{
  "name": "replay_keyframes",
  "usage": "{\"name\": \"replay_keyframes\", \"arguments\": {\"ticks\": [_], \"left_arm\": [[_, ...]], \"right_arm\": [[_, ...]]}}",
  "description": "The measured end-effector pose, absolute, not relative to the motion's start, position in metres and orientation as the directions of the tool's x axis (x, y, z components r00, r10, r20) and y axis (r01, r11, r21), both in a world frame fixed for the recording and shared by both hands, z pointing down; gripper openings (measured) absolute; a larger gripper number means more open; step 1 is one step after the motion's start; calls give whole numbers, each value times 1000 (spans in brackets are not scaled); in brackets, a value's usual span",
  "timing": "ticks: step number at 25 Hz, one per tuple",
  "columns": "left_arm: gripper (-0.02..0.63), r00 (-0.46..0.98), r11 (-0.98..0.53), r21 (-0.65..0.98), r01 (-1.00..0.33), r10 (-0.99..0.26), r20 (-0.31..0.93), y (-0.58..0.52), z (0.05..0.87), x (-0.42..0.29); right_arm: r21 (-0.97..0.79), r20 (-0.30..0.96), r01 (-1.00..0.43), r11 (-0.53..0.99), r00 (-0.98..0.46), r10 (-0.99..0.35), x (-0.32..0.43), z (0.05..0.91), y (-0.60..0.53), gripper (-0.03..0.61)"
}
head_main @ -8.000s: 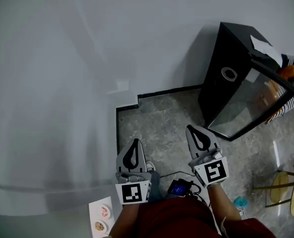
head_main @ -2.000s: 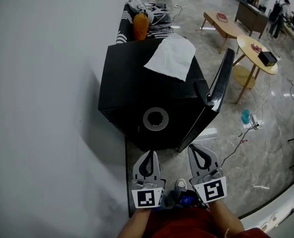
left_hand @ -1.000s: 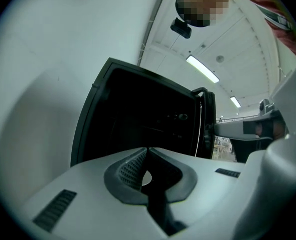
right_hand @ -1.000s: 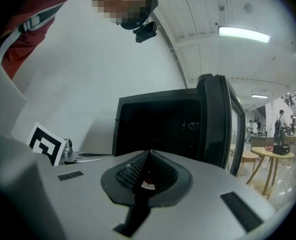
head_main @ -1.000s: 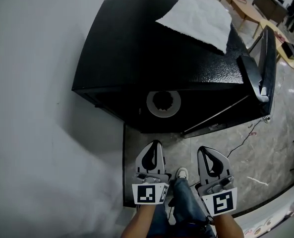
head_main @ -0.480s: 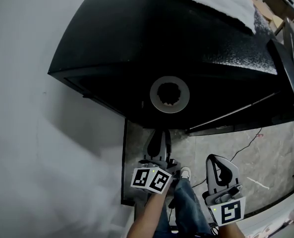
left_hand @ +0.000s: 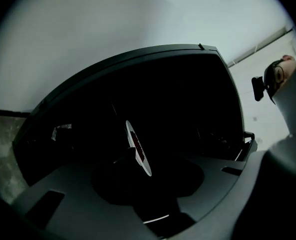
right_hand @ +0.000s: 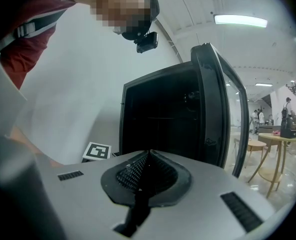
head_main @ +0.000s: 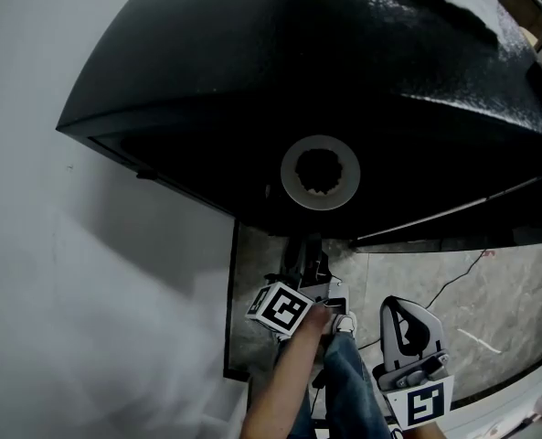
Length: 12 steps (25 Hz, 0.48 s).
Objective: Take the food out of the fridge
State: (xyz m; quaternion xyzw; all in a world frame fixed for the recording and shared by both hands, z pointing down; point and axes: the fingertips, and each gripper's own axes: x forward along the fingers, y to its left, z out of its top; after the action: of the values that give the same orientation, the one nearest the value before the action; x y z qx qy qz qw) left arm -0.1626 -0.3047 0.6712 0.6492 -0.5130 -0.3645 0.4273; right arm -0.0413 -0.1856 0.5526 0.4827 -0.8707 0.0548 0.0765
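The black fridge (head_main: 325, 90) fills the head view from above; its door (right_hand: 218, 109) stands open at the right of the right gripper view. Inside the dark compartment a white plate with red food (left_hand: 138, 148) shows thin and slanted in the left gripper view. My left gripper (head_main: 302, 250) is rolled onto its side and points level at the fridge's opening. Its jaws are opening, with the plate ahead of them and nothing pressed between them (left_hand: 148, 181). My right gripper (head_main: 406, 329) hangs back beside my leg, shut and empty (right_hand: 148, 154).
A grey ring (head_main: 320, 172) sits on the fridge top. A white wall (head_main: 88, 273) runs close on the left. A cable (head_main: 453, 282) lies on the stone floor. Round tables (right_hand: 273, 149) and distant people stand beyond the door.
The view has dropped closer to the fridge. My left gripper rolled onto its side, moved forward under the fridge's top edge and opened its jaws. The right gripper sank slightly.
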Motion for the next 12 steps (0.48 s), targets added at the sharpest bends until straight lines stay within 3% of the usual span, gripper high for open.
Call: {"name": "replay_keyframes", "arguments": {"ticks": [9, 12], "left_arm": [[133, 151, -18, 976, -218, -988, 16, -333, 679, -164], [133, 159, -24, 967, -253, -987, 17, -339, 680, -163]], "right_arm": [[-30, 202, -846, 532, -526, -826, -39, 560, -189, 22], [-32, 203, -849, 528, -523, -828, -37, 560, -190, 23]]}}
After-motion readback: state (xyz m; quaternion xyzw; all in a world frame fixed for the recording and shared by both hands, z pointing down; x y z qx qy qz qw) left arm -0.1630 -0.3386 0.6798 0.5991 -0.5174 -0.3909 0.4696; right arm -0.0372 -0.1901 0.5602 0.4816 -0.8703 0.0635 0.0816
